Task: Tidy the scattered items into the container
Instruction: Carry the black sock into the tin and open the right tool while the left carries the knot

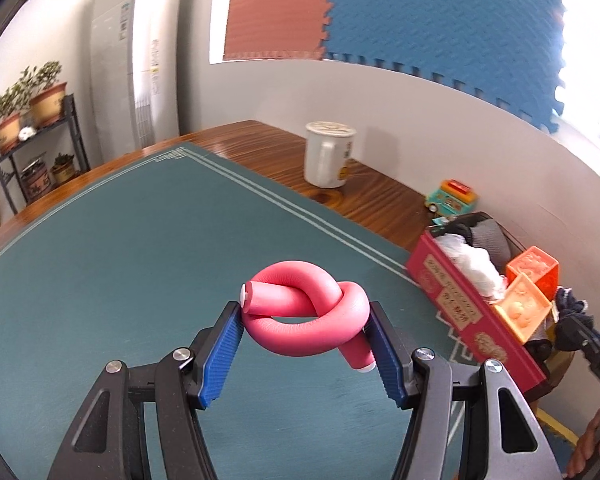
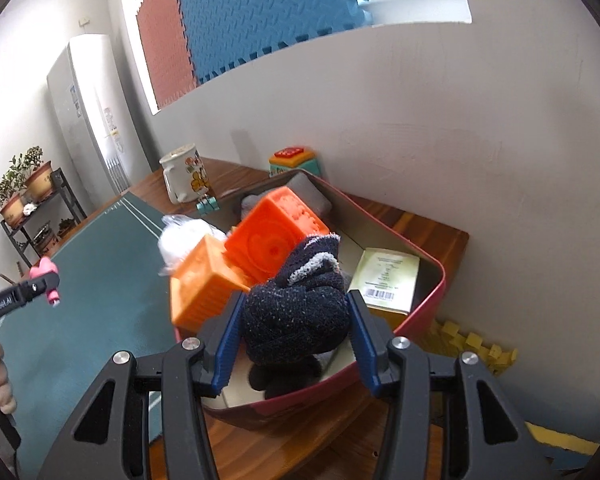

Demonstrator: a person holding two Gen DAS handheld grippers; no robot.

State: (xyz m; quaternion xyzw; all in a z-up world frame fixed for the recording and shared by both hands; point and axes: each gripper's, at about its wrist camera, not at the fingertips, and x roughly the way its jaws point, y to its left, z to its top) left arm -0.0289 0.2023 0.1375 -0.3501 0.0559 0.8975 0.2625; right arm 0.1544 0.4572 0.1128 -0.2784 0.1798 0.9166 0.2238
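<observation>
the left gripper (image 1: 306, 320) has its jaws clamped on a knotted pink foam tube (image 1: 306, 312), held above the green mat (image 1: 120, 240) at lower centre of the left wrist view, with the red container (image 1: 472, 312) off at the right edge. in the right wrist view the right gripper (image 2: 294, 320) has its jaws pressed against both sides of a dark knitted bundle (image 2: 296, 316), which sits over the near corner of the container (whether it already rests on the contents below i cannot tell).

the container looks well filled: two orange blocks (image 2: 236, 268), a white plastic bag (image 2: 184, 236), a grey item at the back and a pale green packet (image 2: 384, 280) in the right part of the frame are all inside. judging from this, the task is far along. what seems left is to release the bundle and bring the tube across. a small binder clip (image 2: 207, 204) by the white mug (image 2: 184, 178) and a toy bus (image 1: 452, 198) lie on the wooden worktop (image 1: 260, 148) outside the container, and may or may not count as scattered items.
</observation>
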